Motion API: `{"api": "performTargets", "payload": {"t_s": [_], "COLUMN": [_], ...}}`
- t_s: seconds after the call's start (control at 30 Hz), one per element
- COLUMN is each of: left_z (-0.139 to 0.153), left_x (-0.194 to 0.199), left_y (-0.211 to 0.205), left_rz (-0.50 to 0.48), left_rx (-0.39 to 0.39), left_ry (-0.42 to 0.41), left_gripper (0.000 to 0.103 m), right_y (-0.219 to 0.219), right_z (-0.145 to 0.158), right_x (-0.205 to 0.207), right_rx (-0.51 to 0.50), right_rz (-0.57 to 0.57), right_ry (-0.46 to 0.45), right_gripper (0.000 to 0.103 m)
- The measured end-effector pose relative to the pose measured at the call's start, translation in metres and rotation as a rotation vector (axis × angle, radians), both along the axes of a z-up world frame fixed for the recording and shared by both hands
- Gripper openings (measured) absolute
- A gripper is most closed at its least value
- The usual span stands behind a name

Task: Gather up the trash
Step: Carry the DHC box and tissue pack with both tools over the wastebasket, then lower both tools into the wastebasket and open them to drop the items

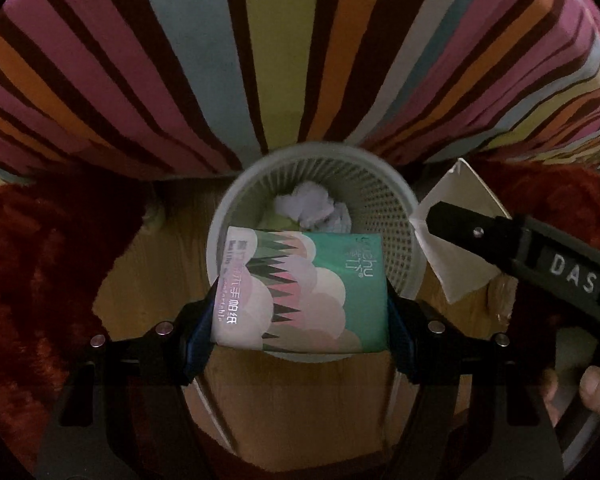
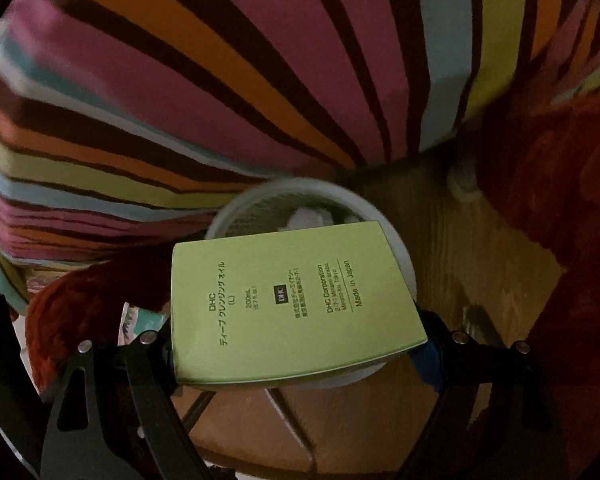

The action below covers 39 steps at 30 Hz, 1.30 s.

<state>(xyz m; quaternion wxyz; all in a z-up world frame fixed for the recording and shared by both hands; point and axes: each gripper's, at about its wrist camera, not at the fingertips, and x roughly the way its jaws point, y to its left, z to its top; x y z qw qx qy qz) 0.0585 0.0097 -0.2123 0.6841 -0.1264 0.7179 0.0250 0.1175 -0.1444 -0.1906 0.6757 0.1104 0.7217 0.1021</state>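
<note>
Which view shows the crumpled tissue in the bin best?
The left wrist view: the crumpled tissue lies exposed inside the bin above the tissue pack. In the right wrist view the green box hides most of it.

Striped multicolour fabric above; dark red fuzzy rug on wooden floor.

I see a glossy plastic tissue pack, a matt green cardboard box, a perforated plastic basket, a fuzzy red rug, and a wooden floor.
</note>
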Motion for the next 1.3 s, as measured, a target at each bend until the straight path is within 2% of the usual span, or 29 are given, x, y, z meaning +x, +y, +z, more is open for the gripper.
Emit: {"api": "performTargets", "payload": {"t_s": [0.4, 0.8, 1.3], "left_z": [-0.034, -0.071, -0.092], "left_x": [0.001, 0.003, -0.001], "left_y": [-0.002, -0.004, -0.007], "left_rz": [0.049, 0.067, 0.074], "left_rx": [-0.061, -0.083, -0.097], "left_ry": [0.142, 0.26, 0.346], "left_gripper": [0.07, 0.07, 0.071], "right_y": [0.002, -0.001, 0.002], "right_z": [-0.046, -0.088, -0.111], "right_x": [0.002, -0.004, -0.003], "right_rx": [-0.03, -0.046, -0.08], "right_rz": [-0.046, -0.09, -0.077], "right_ry": [0.153, 0.284, 0.337], "right_gripper": [0.082, 0.082, 0.082]}}
